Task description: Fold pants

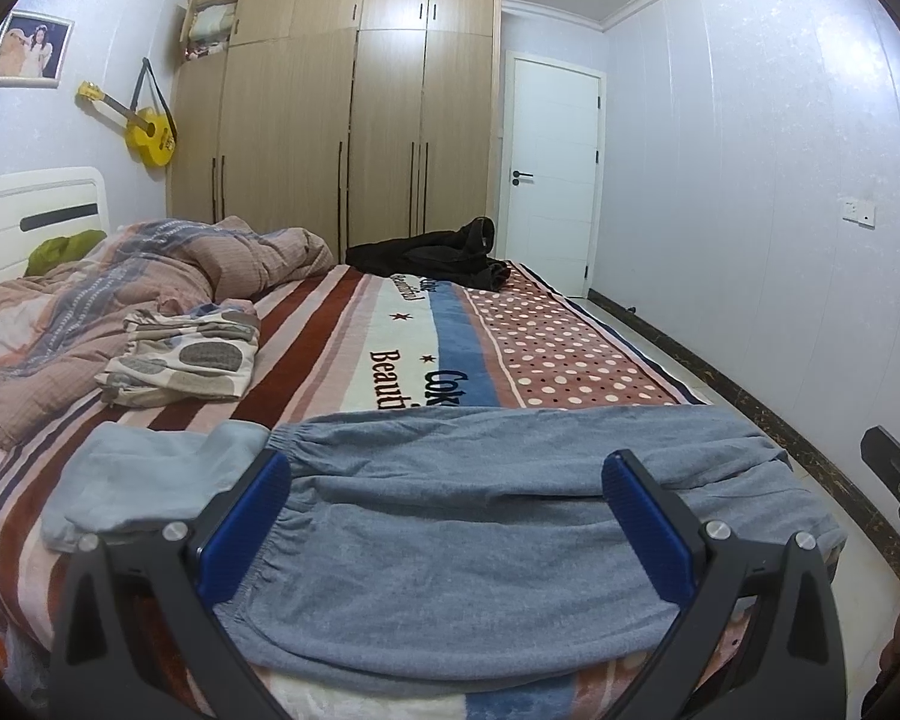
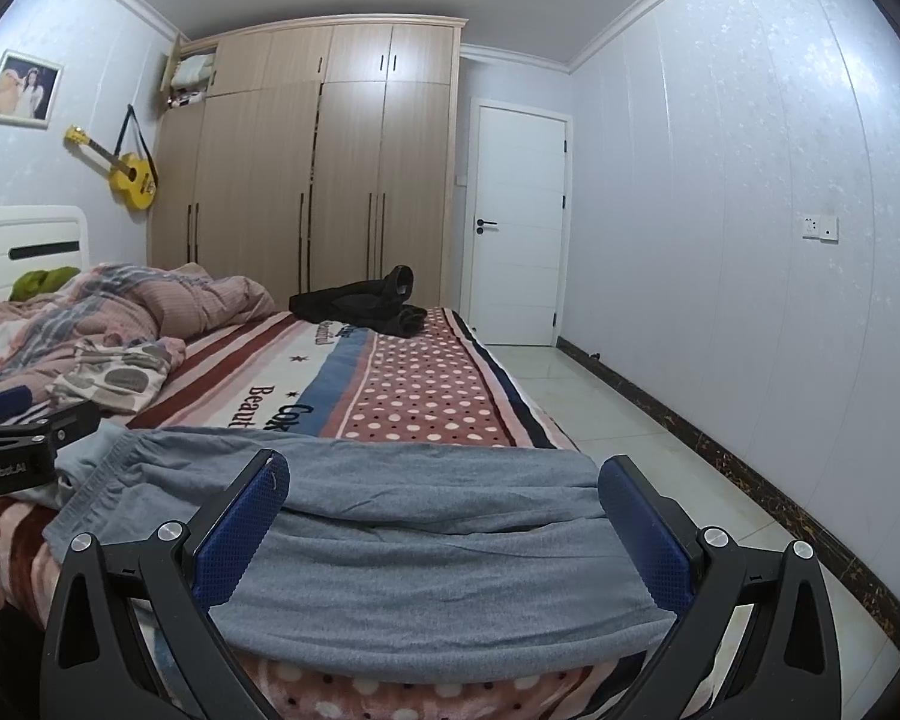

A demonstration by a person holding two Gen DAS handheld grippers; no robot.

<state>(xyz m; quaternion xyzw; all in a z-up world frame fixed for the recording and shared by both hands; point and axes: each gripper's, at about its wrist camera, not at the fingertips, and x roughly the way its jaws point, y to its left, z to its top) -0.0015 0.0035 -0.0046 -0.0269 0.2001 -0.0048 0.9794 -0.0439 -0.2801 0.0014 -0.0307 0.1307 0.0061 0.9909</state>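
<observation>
At the near edge of the bed (image 1: 570, 354), around 6 o'clock, the grey pants (image 1: 480, 516) lie flat. Both the left gripper (image 1: 447, 516) and the right gripper (image 2: 444, 519) stand wide open, holding nothing. I would pinch both layers near the waistband, then lift evenly.

Both wrist cameras sat low at the foot edge of the striped and polka-dotted bedspread (image 1: 546, 354), facing along the bed toward the tall light-wood wardrobe (image 1: 342, 120) and the white panel door (image 2: 519, 222). Each hovered close over the folded grey-blue cotton pants (image 2: 426, 564). Both views shared the bed, wardrobe, door and pants.
</observation>
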